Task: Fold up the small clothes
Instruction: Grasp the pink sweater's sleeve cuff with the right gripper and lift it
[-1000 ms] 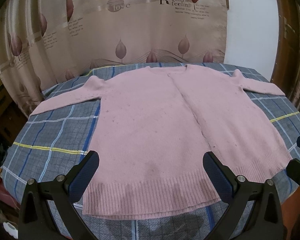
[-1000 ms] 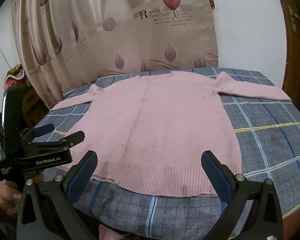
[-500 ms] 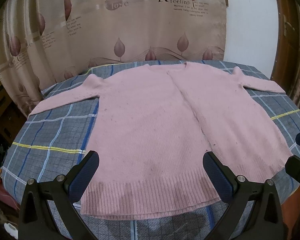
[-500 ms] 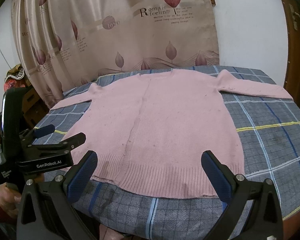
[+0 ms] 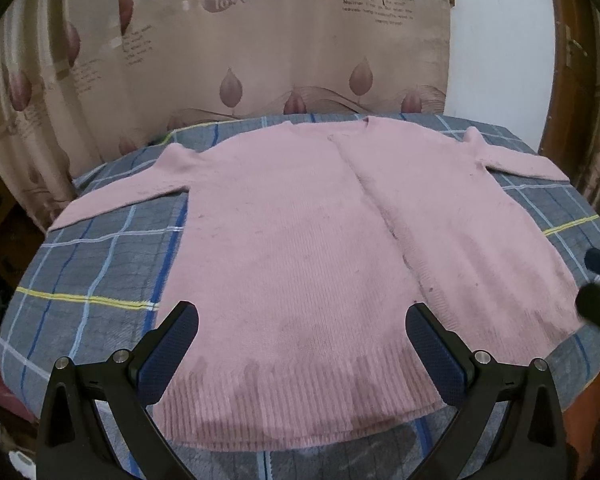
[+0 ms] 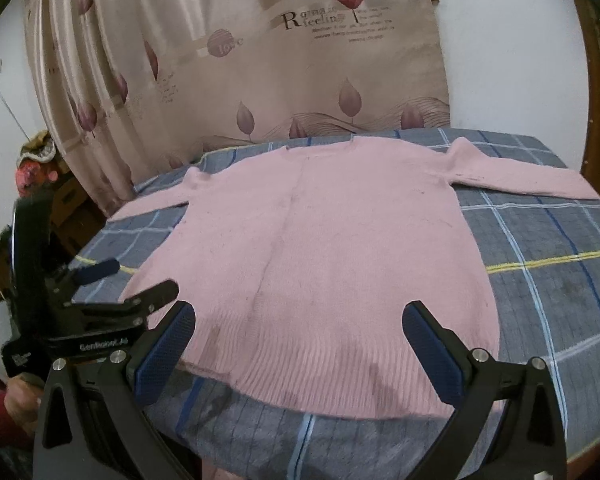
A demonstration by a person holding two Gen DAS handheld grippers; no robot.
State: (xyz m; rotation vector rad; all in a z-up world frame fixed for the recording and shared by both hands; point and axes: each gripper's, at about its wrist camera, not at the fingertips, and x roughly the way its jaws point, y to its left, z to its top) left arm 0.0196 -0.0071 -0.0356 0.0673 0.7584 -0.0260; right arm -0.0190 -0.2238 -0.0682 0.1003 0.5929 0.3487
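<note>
A pink knitted cardigan lies flat and face up on the tabletop, which is covered with a grey-blue checked cloth. Its front edges meet down the middle, the ribbed hem is nearest the cameras, and the neckline points toward the curtain behind. The left sleeve and the right sleeve are both stretched out to the sides, flat on the cloth.

The left gripper hangs just above the hem with its jaws spread wide and nothing between them. The right gripper is in the same state over the right part of the hem: wide apart, empty, not touching the knit as far as I can tell.

Judging by this, the garment is only laid out and smoothed; no fold has been made yet. Everything is still to do: bringing each sleeve in over the body, folding the sides inward, then doubling the hem up toward the neckline. The soft knit will likely sag and stretch when lifted, so each pinch should take a full bite of fabric
</note>
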